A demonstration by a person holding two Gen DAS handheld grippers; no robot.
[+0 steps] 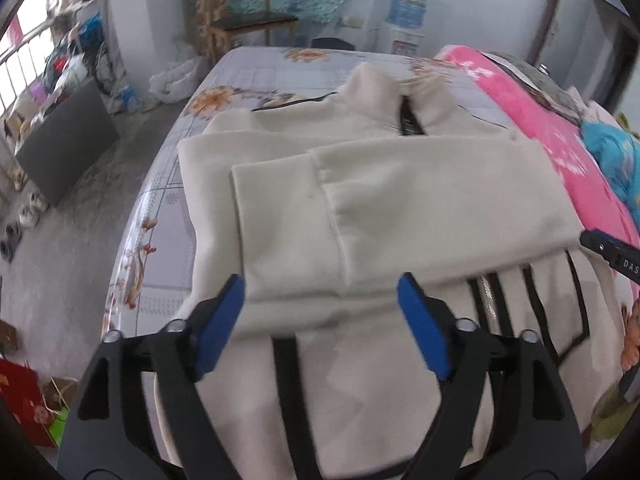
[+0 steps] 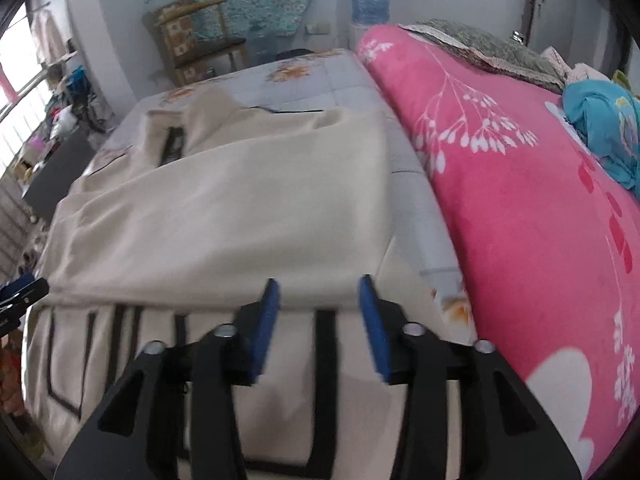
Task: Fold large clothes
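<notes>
Cream fleece garment (image 1: 360, 184), black-striped at the near end, spread flat on a floral bedsheet (image 1: 160, 248); both sleeves folded across the chest, collar (image 1: 400, 88) at the far end. Left gripper (image 1: 320, 300) poised low over the near part of the garment, blue pads (image 1: 224, 320) spread wide, nothing between them. Right gripper (image 2: 316, 304) likewise over the striped near part of the garment (image 2: 224, 208), jaws apart by a narrower gap, gripping nothing; whether either set of tips touched the cloth could not be told. Tip of the right gripper (image 1: 612, 252) seen at the right edge of the left wrist view, close beside the folded sleeve.

Crowded on the right by a pink flowered blanket (image 2: 520, 200), bulging up just beside the garment's edge, with only a strip of bare sheet between. Teal bundle of cloth (image 2: 604, 136) heaped on the blanket farther back, grey patterned fabric (image 2: 480, 48) beyond. Wooden chair (image 1: 248, 20) and water dispenser (image 1: 404, 16) against the far wall, well apart from the bed. Dark flat panel (image 1: 68, 144) leaning on the floor at the left, shoes (image 1: 28, 212) near it.
</notes>
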